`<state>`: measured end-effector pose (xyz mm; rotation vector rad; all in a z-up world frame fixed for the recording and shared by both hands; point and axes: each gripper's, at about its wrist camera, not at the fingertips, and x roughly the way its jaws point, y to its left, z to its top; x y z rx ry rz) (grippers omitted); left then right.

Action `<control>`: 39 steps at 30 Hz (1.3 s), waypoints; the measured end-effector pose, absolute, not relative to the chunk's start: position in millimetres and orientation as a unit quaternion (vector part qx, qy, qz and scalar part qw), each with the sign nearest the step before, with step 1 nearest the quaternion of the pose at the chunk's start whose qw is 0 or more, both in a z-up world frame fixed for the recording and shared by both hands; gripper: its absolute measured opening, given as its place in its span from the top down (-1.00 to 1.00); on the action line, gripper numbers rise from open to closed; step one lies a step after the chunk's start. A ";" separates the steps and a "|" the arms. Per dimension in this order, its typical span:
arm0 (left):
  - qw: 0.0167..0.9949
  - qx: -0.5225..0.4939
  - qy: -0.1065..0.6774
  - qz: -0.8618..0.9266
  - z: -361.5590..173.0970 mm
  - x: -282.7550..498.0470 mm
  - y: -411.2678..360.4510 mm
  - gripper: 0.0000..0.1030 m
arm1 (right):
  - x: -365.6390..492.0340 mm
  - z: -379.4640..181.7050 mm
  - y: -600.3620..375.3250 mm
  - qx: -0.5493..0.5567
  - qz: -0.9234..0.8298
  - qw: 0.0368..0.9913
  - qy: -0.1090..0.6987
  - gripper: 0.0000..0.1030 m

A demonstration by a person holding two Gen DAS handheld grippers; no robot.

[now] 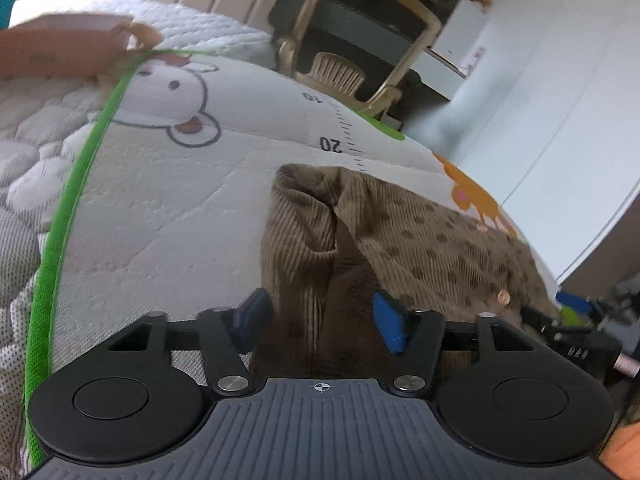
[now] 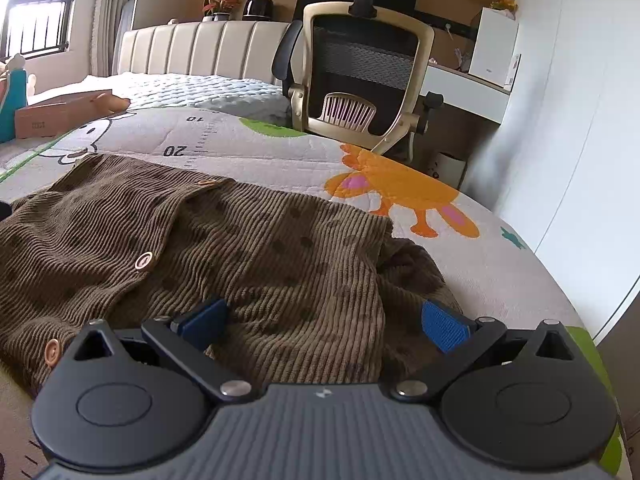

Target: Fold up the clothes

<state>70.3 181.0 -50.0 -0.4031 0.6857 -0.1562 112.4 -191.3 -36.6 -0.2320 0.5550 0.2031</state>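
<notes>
A brown corduroy garment with darker dots and pale round buttons lies spread on a printed play mat laid over a bed. In the right wrist view it fills the frame from 9 o'clock to the centre, with a darker brown bunched portion at its 3 o'clock edge. The right gripper hovers low over the cloth, its blue pads spread wide and clamping nothing. In the left wrist view (blurred by motion) the left gripper is likewise released, its pads straddling a raised fold of the garment without pressing on it. The mat carries a printed ruler marked 10 and 20, a cartoon animal toward 11 o'clock and an orange figure toward 2 o'clock. A cardboard box rests at 10 o'clock, an office chair stands at 12 o'clock beyond the mat, and a padded headboard runs behind.
</notes>
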 end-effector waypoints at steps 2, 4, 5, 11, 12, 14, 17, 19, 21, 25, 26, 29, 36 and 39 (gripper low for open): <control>0.920 -0.196 0.331 -0.080 -52.4 68.4 179.9 0.08 | 113.0 -36.6 -192.5 -0.109 0.101 0.950 0.275 -1.00; 0.917 -0.209 0.328 -0.084 -54.9 68.9 181.5 0.49 | 112.6 -36.6 -192.5 -0.108 0.101 0.950 0.275 -1.00; 0.915 -0.218 0.328 -0.086 -56.5 69.4 182.8 0.58 | 112.2 -36.7 -192.3 -0.108 0.101 0.950 0.274 -1.00; 0.911 -0.231 0.325 -0.107 -51.3 73.0 179.3 0.77 | 107.0 -37.1 -182.5 -0.138 0.090 0.951 0.262 -1.00; 0.910 -0.232 0.325 -0.110 -50.0 73.6 178.3 0.77 | 106.8 -37.2 -181.9 -0.140 0.089 0.951 0.261 -1.00; 0.909 -0.233 0.324 -0.117 -47.4 74.8 176.5 0.78 | 107.3 -37.3 -182.7 -0.138 0.089 0.951 0.263 -1.00; 0.908 -0.236 0.323 -0.127 -43.5 76.7 173.7 0.78 | 107.0 -38.0 -182.2 -0.141 0.088 0.951 0.262 -1.00; 0.906 -0.238 0.323 -0.134 -41.0 77.9 171.8 0.77 | 106.7 -38.4 -181.4 -0.143 0.087 0.950 0.262 -1.00; 0.904 -0.243 0.324 -0.136 -40.8 79.5 171.7 0.57 | 106.4 -38.6 -181.6 -0.143 0.087 0.951 0.262 -1.00; 0.897 -0.261 0.330 -0.134 -44.3 83.3 174.3 -0.14 | 106.7 -38.3 -182.6 -0.141 0.088 0.951 0.262 -1.00; 0.896 -0.265 0.331 -0.133 -45.2 84.2 174.9 -0.19 | 106.8 -38.3 -182.6 -0.141 0.088 0.951 0.262 -1.00; 0.890 -0.279 0.336 -0.131 -47.8 87.0 176.8 -0.35 | 106.9 -38.1 -182.7 -0.141 0.088 0.951 0.262 -1.00; 0.879 -0.304 0.332 -0.155 -32.9 93.5 179.5 0.66 | 78.4 -14.7 -161.4 -0.143 0.108 0.960 0.215 -1.00; 0.872 -0.315 0.332 -0.175 -16.3 100.7 177.6 0.67 | 53.5 0.9 -126.3 -0.149 0.197 0.952 0.182 -1.00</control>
